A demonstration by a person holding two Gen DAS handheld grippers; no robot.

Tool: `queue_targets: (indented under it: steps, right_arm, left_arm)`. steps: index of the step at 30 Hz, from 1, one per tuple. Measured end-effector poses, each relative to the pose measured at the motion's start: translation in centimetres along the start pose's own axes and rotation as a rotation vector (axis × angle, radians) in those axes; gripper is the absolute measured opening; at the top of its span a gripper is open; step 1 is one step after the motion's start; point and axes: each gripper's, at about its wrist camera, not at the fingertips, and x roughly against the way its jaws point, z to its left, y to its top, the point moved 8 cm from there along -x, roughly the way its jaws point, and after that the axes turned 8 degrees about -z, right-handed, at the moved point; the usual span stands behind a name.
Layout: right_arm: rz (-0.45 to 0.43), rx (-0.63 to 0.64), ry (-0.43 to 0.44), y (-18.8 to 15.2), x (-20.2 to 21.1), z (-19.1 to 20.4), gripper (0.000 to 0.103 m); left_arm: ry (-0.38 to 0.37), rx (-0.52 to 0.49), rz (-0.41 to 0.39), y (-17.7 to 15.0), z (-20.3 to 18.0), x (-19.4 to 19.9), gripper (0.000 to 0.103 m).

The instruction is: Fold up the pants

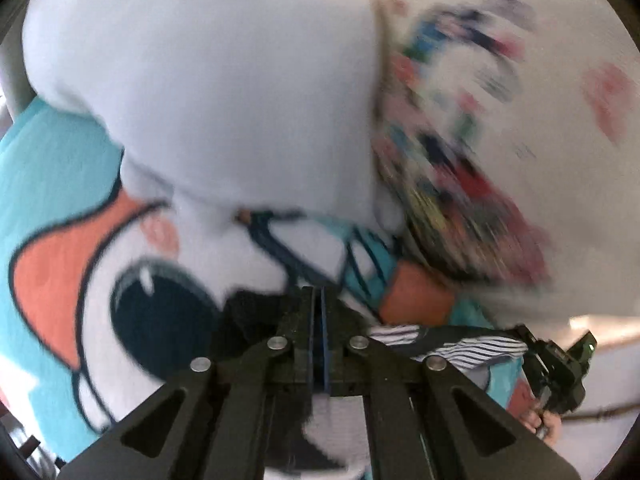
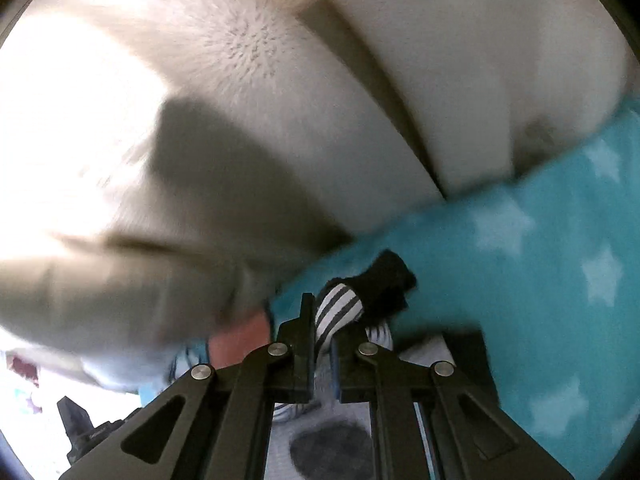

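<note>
The pants are black-and-white striped with a black cuff. In the right wrist view my right gripper (image 2: 322,320) is shut on the striped pants (image 2: 340,300), whose black cuff (image 2: 386,280) sticks out past the fingertips. In the left wrist view my left gripper (image 1: 319,300) has its jaws pressed together; black fabric (image 1: 248,304) lies right at its tips, but whether it is pinched is hidden. The striped pants (image 1: 452,346) stretch right toward the other gripper (image 1: 560,364), held in a hand.
A teal blanket with a cartoon face (image 1: 100,240) and white stars (image 2: 540,280) lies beneath. A pale grey pillow (image 1: 220,80) and a patterned white pillow (image 1: 500,100) lie ahead of the left gripper. A beige cushion (image 2: 260,100) lies ahead of the right gripper.
</note>
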Motion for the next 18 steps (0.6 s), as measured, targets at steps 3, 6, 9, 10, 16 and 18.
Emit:
queue_targets:
  steps: [3,6,9,10,16,18]
  right_arm:
    - [0.031,-0.012,-0.086,1.0,-2.6,-0.3,0.031]
    - [-0.005,0.026,-0.103,1.0,-1.9,-0.3,0.062]
    - [-0.049,0.062,-0.135,0.8,0.0,-1.4,0.07]
    - [-0.056,0.062,-0.137,0.6,0.8,-2.1,0.07]
    - [-0.059,0.06,-0.158,-4.0,5.6,-6.4,0.07]
    - [-0.05,0.059,-0.168,-6.3,6.4,-7.7,0.07]
  left_arm:
    - [-0.044,0.083,0.069,0.9,1.4,-1.7,0.005]
    - [-0.076,0.105,0.054,1.5,3.2,-0.4,0.02]
    - [-0.071,0.105,0.025,1.2,4.5,1.4,0.04]
    - [-0.072,0.096,0.025,0.6,5.1,2.1,0.042]
    - [-0.015,-0.036,0.047,-5.5,6.4,4.1,0.048]
    - [-0.011,-0.077,0.067,-7.7,5.9,4.1,0.048]
